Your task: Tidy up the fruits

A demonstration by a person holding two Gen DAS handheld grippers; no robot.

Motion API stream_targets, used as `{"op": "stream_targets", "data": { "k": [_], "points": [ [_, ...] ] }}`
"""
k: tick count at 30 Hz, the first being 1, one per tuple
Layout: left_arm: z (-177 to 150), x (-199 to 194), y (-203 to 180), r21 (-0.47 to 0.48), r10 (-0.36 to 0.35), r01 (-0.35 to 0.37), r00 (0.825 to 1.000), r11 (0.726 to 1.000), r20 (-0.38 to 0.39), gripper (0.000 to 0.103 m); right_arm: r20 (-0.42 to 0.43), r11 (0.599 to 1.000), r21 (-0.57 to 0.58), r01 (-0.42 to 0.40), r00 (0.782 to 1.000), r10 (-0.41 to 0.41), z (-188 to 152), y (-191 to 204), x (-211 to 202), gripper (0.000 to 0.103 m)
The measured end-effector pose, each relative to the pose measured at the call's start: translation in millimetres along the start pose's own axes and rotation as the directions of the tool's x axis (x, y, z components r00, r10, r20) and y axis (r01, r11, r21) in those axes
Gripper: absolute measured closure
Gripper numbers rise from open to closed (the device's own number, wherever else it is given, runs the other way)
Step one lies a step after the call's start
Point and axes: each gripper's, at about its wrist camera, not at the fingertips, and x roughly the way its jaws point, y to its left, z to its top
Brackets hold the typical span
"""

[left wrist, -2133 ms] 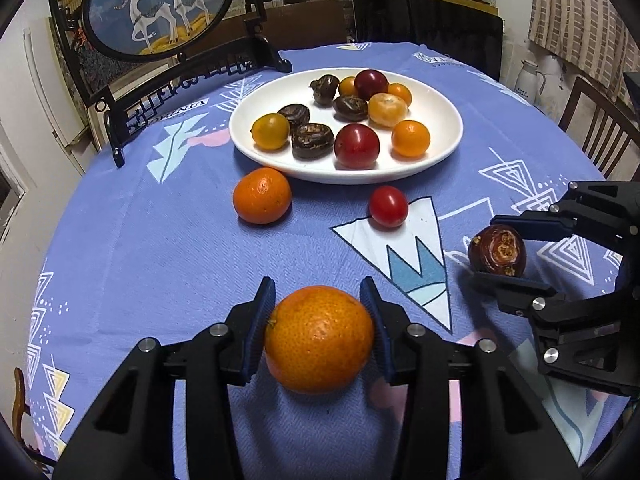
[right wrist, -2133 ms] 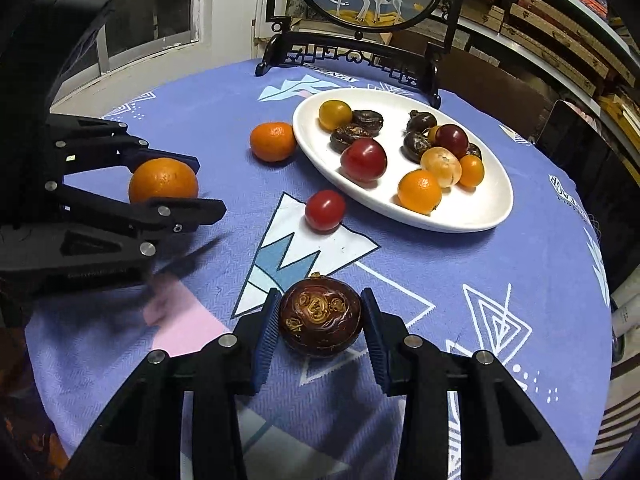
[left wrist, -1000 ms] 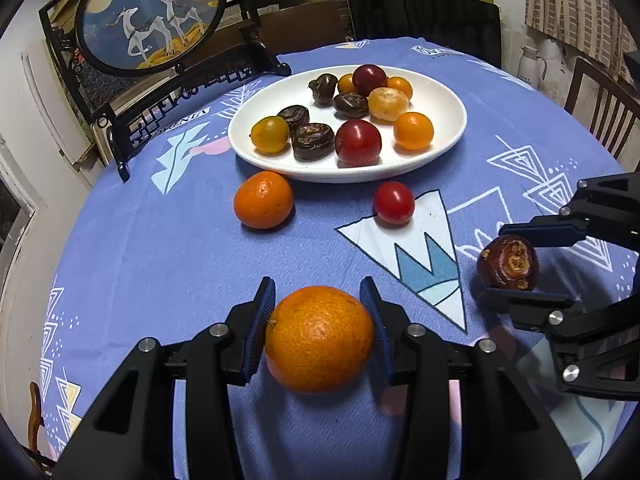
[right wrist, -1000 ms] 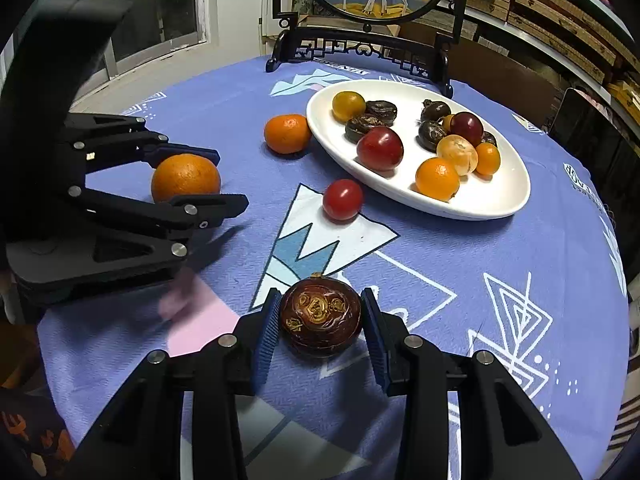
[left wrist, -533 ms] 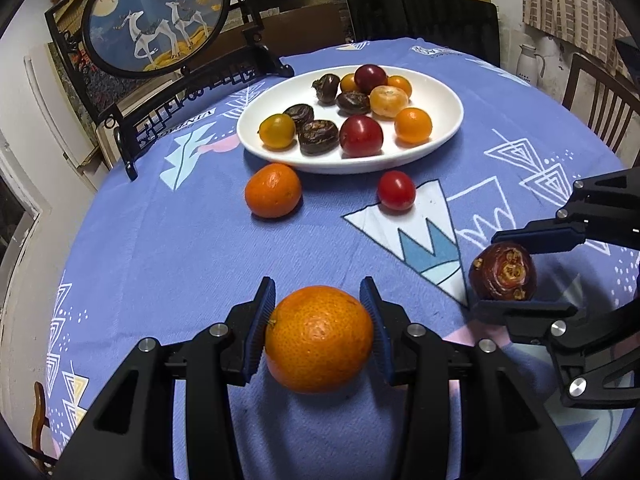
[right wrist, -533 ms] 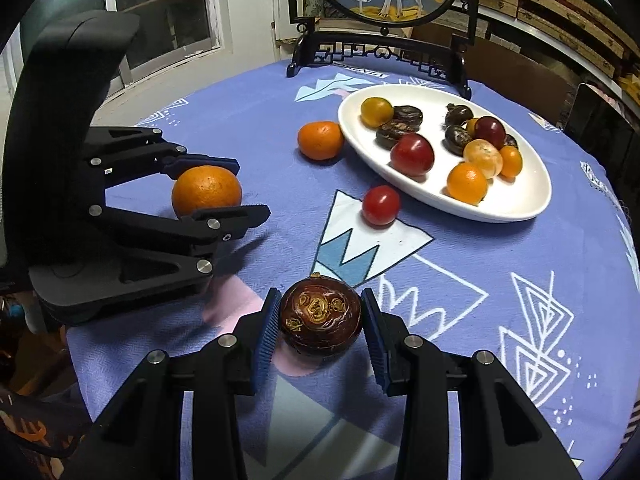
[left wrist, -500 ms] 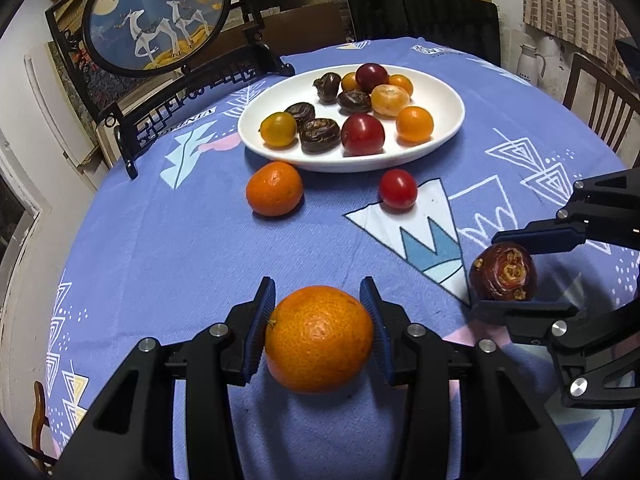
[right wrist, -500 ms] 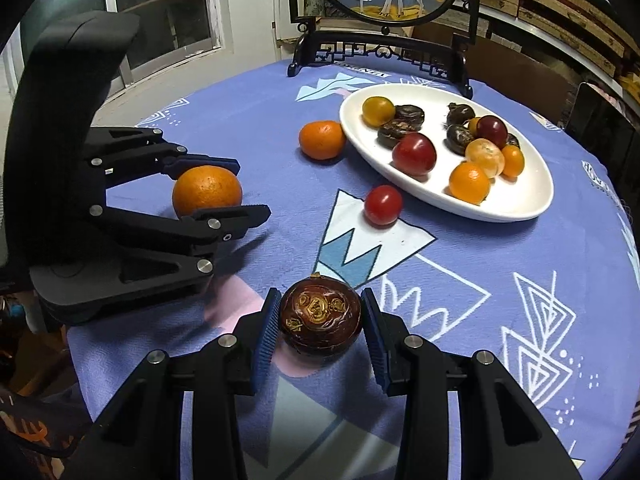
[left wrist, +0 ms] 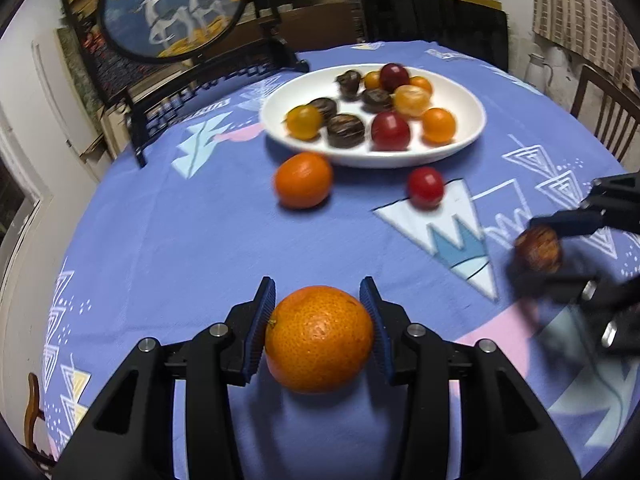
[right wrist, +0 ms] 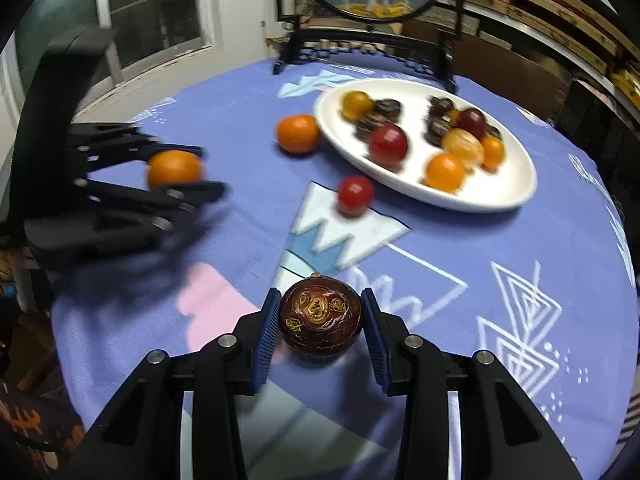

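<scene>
your left gripper (left wrist: 320,330) pinches an orange (left wrist: 319,338); your right gripper (right wrist: 319,330) pinches a dark brown fruit (right wrist: 320,317). carry both to the white plate (left wrist: 460,148) at 12 o'clock and set them in bare spots, low and gently. loose on the cloth: one orange (left wrist: 303,179), one red tomato (left wrist: 425,187).

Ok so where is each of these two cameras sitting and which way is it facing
Left wrist: on the left gripper, facing forward along its fingers over the orange they hold, toward the white plate; the right gripper enters at its right edge.
Right wrist: on the right gripper, facing forward past the dark brown fruit it holds; the left gripper shows at left.
Shared: plate, loose mandarin, red tomato, blue tablecloth, round deer screen.
</scene>
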Motion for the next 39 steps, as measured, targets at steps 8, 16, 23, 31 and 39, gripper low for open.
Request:
{"op": "stream_targets", "data": {
  "k": [8, 16, 23, 31, 39],
  "points": [
    [3, -1, 9, -0.034, -0.053, 0.053, 0.999, 0.998, -0.004, 0.060, 0.016, 0.999, 0.048, -0.007, 1.000, 0.006, -2, -17, -4, 0.062],
    [11, 13, -12, 0.016, -0.077, 0.077, 0.996, 0.997, -0.035, 0.060, 0.002, 0.999, 0.043, -0.028, 1.000, 0.028, 2, -17, 3, 0.062],
    [47, 13, -21, 0.084, -0.054, 0.054, 0.999, 0.995, -0.006, 0.060, 0.033, 0.999, 0.029, -0.018, 0.999, 0.017, 25, -27, 1, 0.062],
    [127, 11, 1, -0.028, 0.049, -0.046, 0.992, 0.999, 0.119, 0.059, 0.227, 0.991, 0.123, 0.044, 0.971, -0.072, 85, -70, -32, 0.062],
    [175, 29, -6, -0.042, 0.096, -0.091, 0.981, 0.995, 0.168, 0.059, 0.265, 0.977, 0.210, 0.039, 0.960, -0.095, 121, -108, -18, 0.062]
  ]
}}
